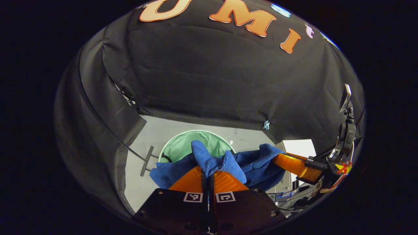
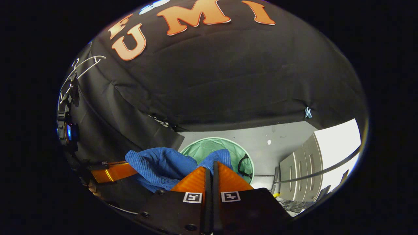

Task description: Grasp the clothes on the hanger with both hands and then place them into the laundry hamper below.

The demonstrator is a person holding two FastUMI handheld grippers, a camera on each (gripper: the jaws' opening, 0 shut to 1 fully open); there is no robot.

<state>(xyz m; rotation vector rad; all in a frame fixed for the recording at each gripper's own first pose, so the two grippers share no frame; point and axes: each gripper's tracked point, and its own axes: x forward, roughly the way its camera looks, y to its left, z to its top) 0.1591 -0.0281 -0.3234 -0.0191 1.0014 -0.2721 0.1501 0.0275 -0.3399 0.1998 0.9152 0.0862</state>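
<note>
— Closed tight, by the look of it: the left gripper (image 1: 209, 174) has its jaws pinched together on a fold of the blue garment (image 1: 228, 161), which bunches up right over the tips in the left gripper view.

— And the other side?

— Same story. In the right gripper view the right gripper (image 2: 212, 169) is clenched with blue cloth caught at its tips, and the rest of the garment sags away toward the left gripper, seen farther off at the edge. So the cloth hangs between the two, held at both ends.

— Where's the laundry hamper?

— Below and ahead, on the grey floor (image 1: 169, 129). The laundry hamper (image 1: 183, 143) is a round green mesh one with a pale rim, its mouth open, and the garment sits partly over it in both views. A wire hanger (image 2: 86, 63) hangs up high by the booth wall, bare as far as I can tell.

— So the step is the drop?

— I'd judge so. Best to bring both grippers over the middle of the rim, lower until the sagging part is inside, then release both together so no end drapes over the edge. White cabinets (image 2: 303, 169) stand off to the side, well clear.
</note>
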